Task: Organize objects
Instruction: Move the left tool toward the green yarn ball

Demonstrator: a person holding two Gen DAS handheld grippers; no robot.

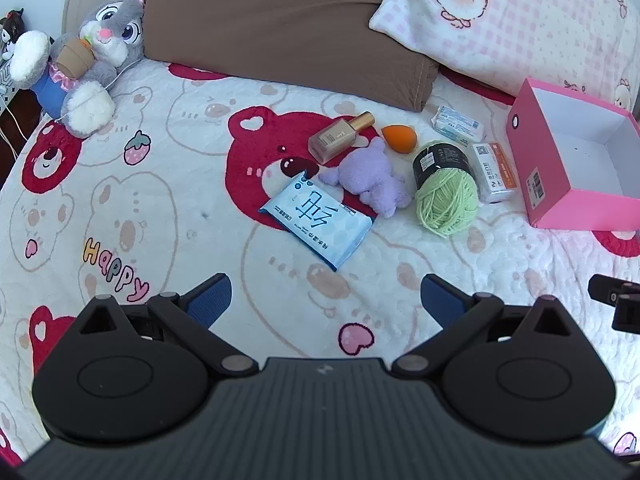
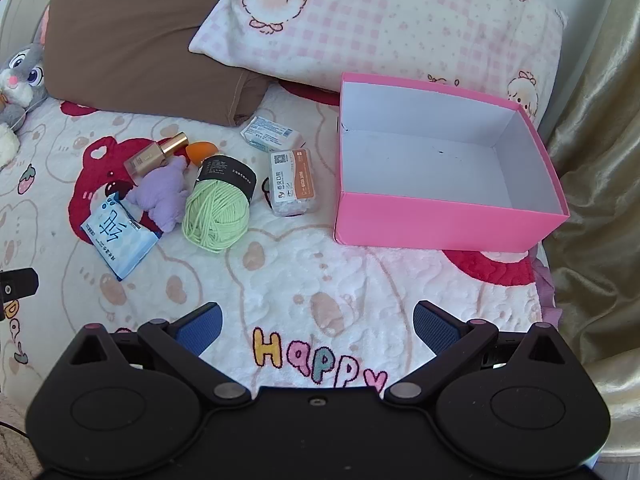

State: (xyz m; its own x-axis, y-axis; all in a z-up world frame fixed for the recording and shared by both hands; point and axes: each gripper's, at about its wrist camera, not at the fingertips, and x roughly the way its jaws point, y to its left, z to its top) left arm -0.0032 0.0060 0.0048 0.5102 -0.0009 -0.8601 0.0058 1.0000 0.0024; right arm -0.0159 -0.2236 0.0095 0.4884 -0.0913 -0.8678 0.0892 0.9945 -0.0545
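both claws spread wide, holding nothing. left claw [image 1: 326, 300] hovers just short of the wipes [image 1: 316, 222]; right claw [image 2: 316, 326] sits well short of the box [image 2: 440, 228], yarn [image 2: 216, 216] off left.

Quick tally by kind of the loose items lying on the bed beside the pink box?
Packets: 3 (blue wipes, white-blue pack, orange-label pack)
Makeup: 2 (foundation bottle, orange sponge)
Yarn ball: 1
Purple plush: 1
Total: 7

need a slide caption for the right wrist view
Open right gripper hovers over the bedspread, facing an empty pink box and green yarn among scattered items.
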